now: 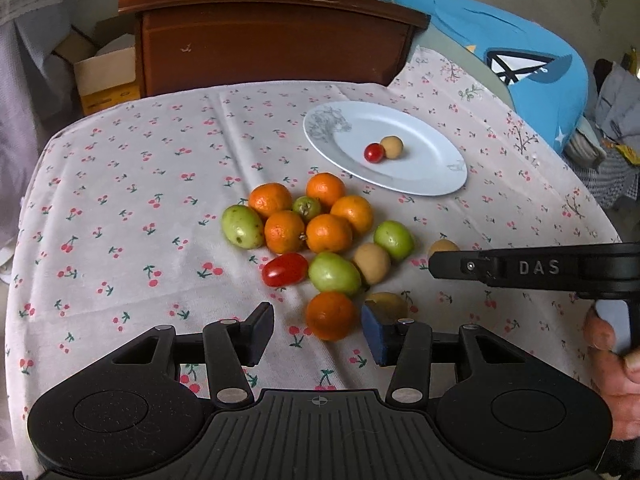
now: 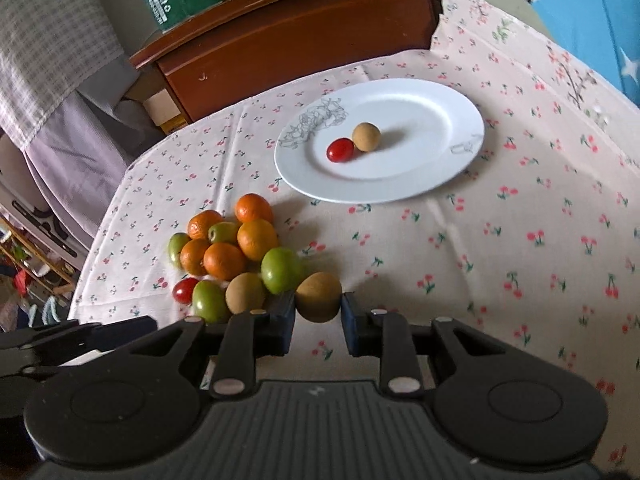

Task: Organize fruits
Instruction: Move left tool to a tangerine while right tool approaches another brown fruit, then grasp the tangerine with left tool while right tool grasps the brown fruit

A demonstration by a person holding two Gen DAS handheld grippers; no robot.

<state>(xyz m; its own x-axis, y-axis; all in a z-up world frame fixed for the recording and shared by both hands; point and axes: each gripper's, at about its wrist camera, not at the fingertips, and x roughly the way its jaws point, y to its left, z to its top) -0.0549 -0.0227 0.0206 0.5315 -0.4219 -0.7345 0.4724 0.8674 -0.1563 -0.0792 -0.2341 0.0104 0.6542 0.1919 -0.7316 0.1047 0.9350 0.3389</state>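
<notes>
A pile of fruit lies on the cherry-print cloth: several oranges (image 1: 328,233), green fruits (image 1: 334,273), a red tomato (image 1: 285,269) and tan round fruits (image 1: 372,263). A white plate (image 1: 432,168) holds a small red tomato (image 1: 374,153) and a tan fruit (image 1: 392,146); the plate also shows in the right wrist view (image 2: 440,152). My left gripper (image 1: 318,332) is open with an orange (image 1: 330,315) between its fingers. My right gripper (image 2: 318,316) is shut on a tan fruit (image 2: 319,297) at the pile's near edge.
A brown wooden cabinet (image 1: 272,44) stands behind the table. A blue cushion (image 1: 520,60) lies at the back right. A cardboard box (image 1: 104,76) sits on the floor at the left. The right gripper's body (image 1: 536,267) reaches in from the right.
</notes>
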